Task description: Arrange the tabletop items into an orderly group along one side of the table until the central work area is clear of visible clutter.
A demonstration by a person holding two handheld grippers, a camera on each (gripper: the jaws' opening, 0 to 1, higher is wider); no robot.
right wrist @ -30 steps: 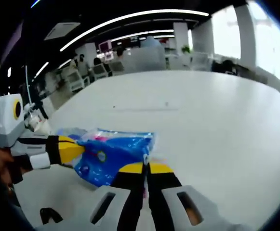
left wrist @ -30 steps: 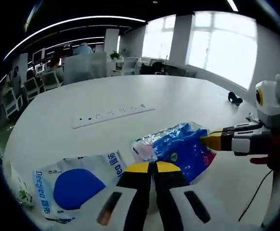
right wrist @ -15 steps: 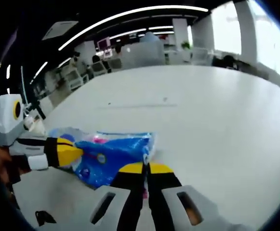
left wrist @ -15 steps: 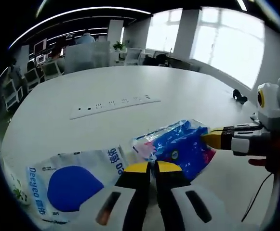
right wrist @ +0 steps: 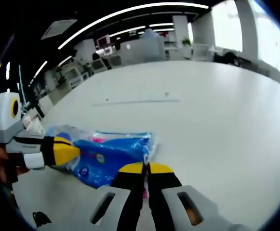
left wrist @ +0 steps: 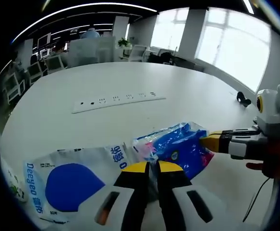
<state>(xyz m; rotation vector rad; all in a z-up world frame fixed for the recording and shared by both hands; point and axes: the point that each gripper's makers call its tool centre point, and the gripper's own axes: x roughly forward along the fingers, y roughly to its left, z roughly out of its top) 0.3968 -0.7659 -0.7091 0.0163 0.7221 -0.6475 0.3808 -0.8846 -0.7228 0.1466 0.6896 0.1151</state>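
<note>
While both grippers pinch opposite ends of the crinkly blue plastic packet [left wrist: 180,149] low over the white table [left wrist: 106,125], the left gripper [left wrist: 150,167] and right gripper [right wrist: 146,168] jaws are clamped. White-and-blue plastic bag [left wrist: 67,180] lies beside it.

The left gripper [left wrist: 151,167] points forward and low over the table [left wrist: 106,125], its yellow-tipped jaws pressed together with no gap between them. The right gripper [right wrist: 145,168] is likewise closed, jaws meeting at the tips. Each gripper enters the other's view from the side, lying roughly level, yellow tips toward the middle. A hand [left wrist: 274,159] wraps the right gripper's body at the right edge of the left gripper view.
</note>
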